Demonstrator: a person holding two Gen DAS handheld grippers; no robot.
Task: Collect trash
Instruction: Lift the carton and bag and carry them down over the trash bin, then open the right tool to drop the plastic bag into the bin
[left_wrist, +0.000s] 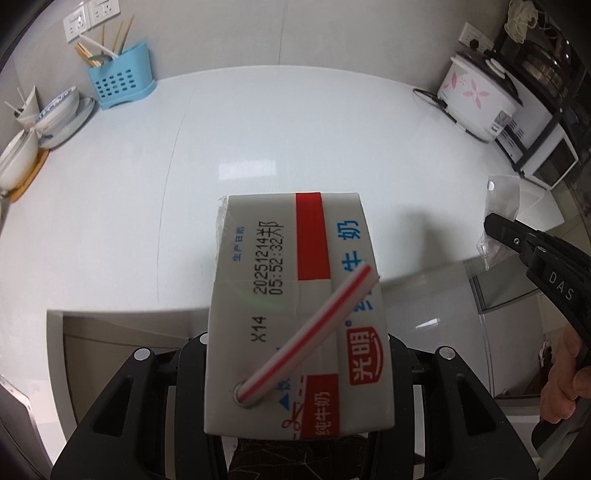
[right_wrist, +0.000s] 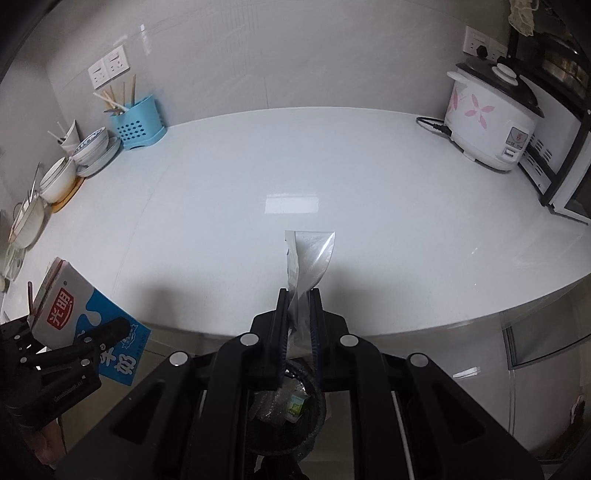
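My left gripper (left_wrist: 295, 369) is shut on a white, red and blue milk carton (left_wrist: 291, 295) with a red-striped straw (left_wrist: 314, 332) in its top; the carton hides the fingertips. The carton also shows in the right wrist view (right_wrist: 88, 314), held by the left gripper (right_wrist: 74, 347) off the counter's front edge. My right gripper (right_wrist: 298, 295) is shut on a clear plastic wrapper (right_wrist: 308, 258) that sticks up between its fingers. It also shows in the left wrist view (left_wrist: 495, 225) with the wrapper (left_wrist: 502, 206). A dark trash bin (right_wrist: 288, 410) with wrappers inside sits below the right gripper.
A white counter (right_wrist: 295, 166) spreads ahead. At its left stand a blue utensil holder (right_wrist: 138, 120), stacked bowls and plates (right_wrist: 92, 151). At the right are a white rice cooker (right_wrist: 487, 122) and a rack with an oven (left_wrist: 546, 155).
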